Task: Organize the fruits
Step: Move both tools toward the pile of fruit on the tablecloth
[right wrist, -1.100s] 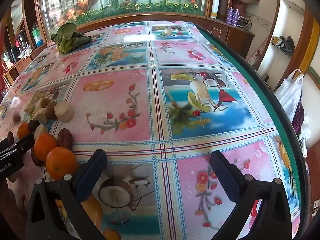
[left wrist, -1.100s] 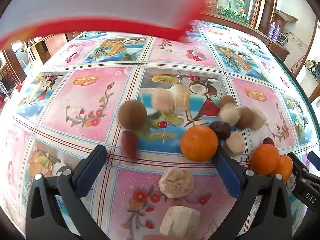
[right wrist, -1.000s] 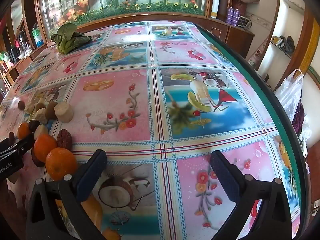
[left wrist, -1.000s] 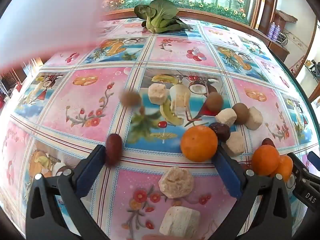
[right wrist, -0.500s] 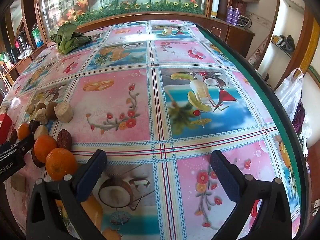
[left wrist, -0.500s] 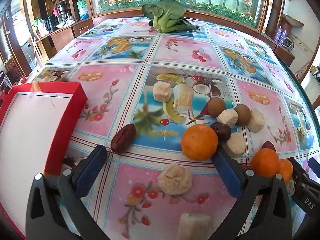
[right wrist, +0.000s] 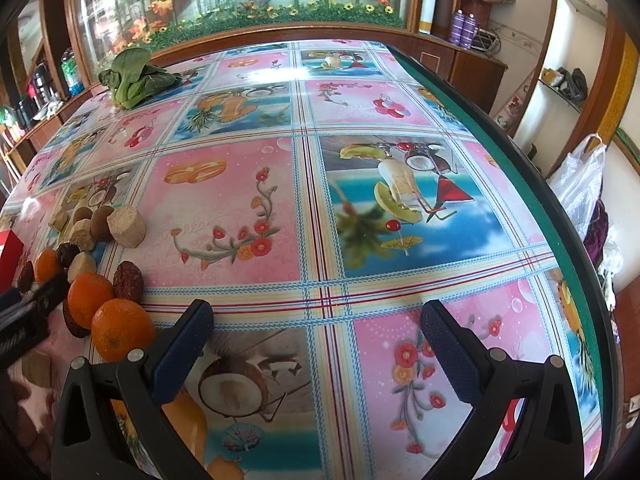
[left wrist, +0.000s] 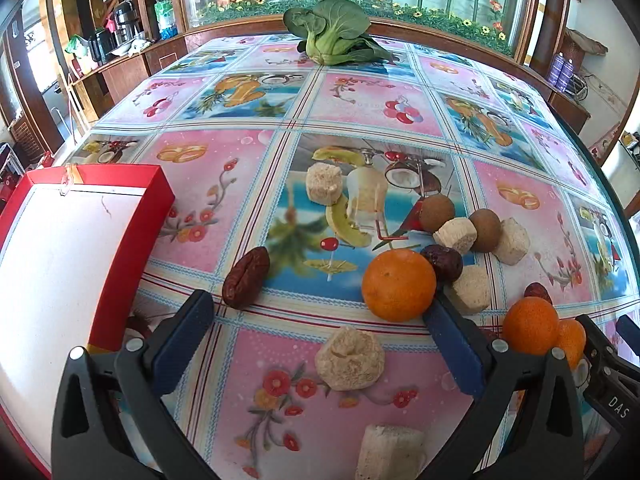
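Fruits lie scattered loose on the patterned tablecloth [left wrist: 248, 368], none yet in the red box [left wrist: 132, 248]; nothing looks sorted so far.

Starting at the left gripper [left wrist: 320, 344]: its blue-padded jaws are spread wide and hold nothing, poised low over the table, probably to pick up whatever sits between them. A pale crumbly cake [left wrist: 350, 359] lies in that gap, and a second pale block [left wrist: 390, 456] lies nearer the camera. Just past the left fingertip rests a wrinkled dark-red date [left wrist: 246, 277]; just beside the right fingertip is a large orange [left wrist: 399, 285], round, bright and finely dimpled. Behind it cluster another date [left wrist: 444, 262], several more pale cakes and two small round brown fruits [left wrist: 437, 213]. Two smaller oranges [left wrist: 530, 326] sit to the right, near the other tool.

The red box, with its white inside, stands open at the left edge, likely the place the fruit is meant for.

The right gripper [right wrist: 318, 346] is likewise released and empty, hovering over bare cloth, with the same pile just off its left side. A leafy green vegetable [left wrist: 338, 32] lies well apart at the far end.
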A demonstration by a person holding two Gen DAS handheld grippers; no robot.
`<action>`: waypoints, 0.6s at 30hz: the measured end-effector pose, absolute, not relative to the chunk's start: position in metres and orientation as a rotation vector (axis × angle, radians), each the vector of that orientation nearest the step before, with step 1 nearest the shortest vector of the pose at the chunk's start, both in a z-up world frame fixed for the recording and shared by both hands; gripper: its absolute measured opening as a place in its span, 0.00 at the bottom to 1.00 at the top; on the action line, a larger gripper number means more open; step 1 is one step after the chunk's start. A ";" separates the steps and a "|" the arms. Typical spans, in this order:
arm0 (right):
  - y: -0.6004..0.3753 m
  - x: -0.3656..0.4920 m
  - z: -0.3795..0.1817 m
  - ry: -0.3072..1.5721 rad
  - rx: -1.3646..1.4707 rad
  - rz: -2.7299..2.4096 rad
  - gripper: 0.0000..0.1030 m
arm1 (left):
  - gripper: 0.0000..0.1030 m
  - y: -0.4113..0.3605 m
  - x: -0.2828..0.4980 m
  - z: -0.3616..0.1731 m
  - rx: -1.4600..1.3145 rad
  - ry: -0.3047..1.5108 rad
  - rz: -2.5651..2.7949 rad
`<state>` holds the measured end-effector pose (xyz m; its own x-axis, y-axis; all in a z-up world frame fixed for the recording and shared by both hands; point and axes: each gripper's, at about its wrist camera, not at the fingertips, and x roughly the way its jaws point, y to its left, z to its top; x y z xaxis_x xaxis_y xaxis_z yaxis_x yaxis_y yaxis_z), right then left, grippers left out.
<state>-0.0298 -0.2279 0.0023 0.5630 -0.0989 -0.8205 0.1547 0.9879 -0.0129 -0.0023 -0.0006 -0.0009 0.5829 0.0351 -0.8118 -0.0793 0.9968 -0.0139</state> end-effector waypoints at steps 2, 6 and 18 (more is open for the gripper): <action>-0.225 -0.038 0.009 0.965 0.076 -0.107 0.98 | 1.00 -0.001 -0.005 0.000 -0.033 0.974 0.033; -0.211 -0.088 0.060 0.760 0.135 0.000 0.99 | 0.98 0.001 -0.038 0.019 0.069 0.912 0.004; -0.150 -0.147 0.119 0.535 -0.005 0.098 0.99 | 1.00 0.021 -0.122 0.095 0.110 0.672 0.038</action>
<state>-0.1467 -0.1499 0.1193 0.8558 0.0918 -0.5091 -0.0942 0.9953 0.0211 -0.1223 0.0207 0.0948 0.7821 0.0705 -0.6192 0.0008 0.9935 0.1141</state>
